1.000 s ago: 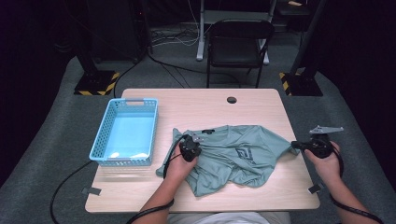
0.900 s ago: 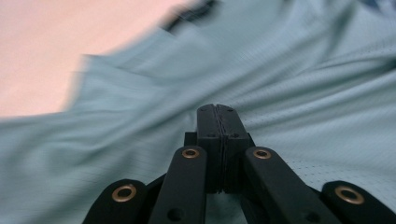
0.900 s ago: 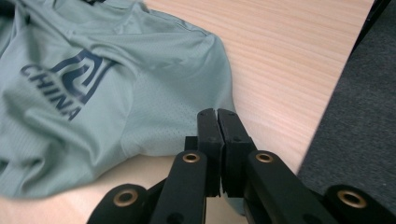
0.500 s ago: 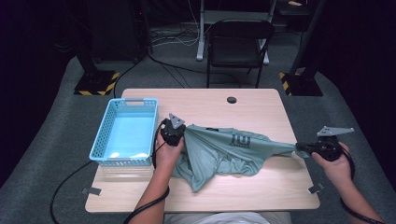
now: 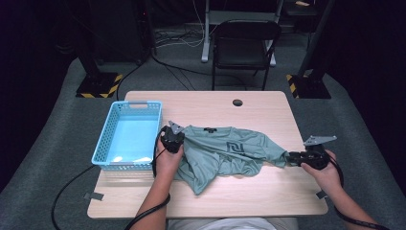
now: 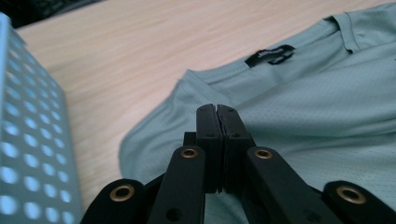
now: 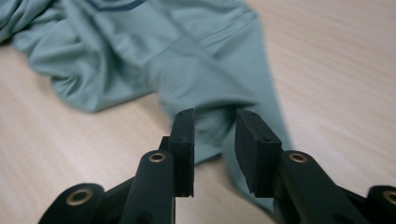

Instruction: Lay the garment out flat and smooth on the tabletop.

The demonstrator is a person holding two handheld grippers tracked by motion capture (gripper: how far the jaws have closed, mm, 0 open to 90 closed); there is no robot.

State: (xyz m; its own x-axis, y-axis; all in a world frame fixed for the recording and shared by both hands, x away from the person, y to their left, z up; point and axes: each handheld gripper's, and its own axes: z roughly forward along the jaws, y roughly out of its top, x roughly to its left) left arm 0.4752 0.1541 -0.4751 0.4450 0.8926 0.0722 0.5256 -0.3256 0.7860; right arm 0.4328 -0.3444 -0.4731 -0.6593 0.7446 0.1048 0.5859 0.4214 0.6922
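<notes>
Shirt lies spread on the counter beside the basket, my left hand-held gripper pinched tight over it, my right hand-held gripper parted narrowly around its sleeve end.

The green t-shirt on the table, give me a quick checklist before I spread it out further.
1. Left tool clamped on the sage-green mesh t-shirt: jaws pressed together over the fabric, whether cloth is caught cannot tell.
2. Right tool gripping the sleeve end: not ok, jaws apart with the fabric between them.
3. Shirt flat: not ok, bunched folds at the lower middle.
4. Collar label up: ok.
5. Light-blue plastic basket apart from the shirt: ok, beside the left tool.
6. Bare wooden table beyond the shirt: ok.
</notes>
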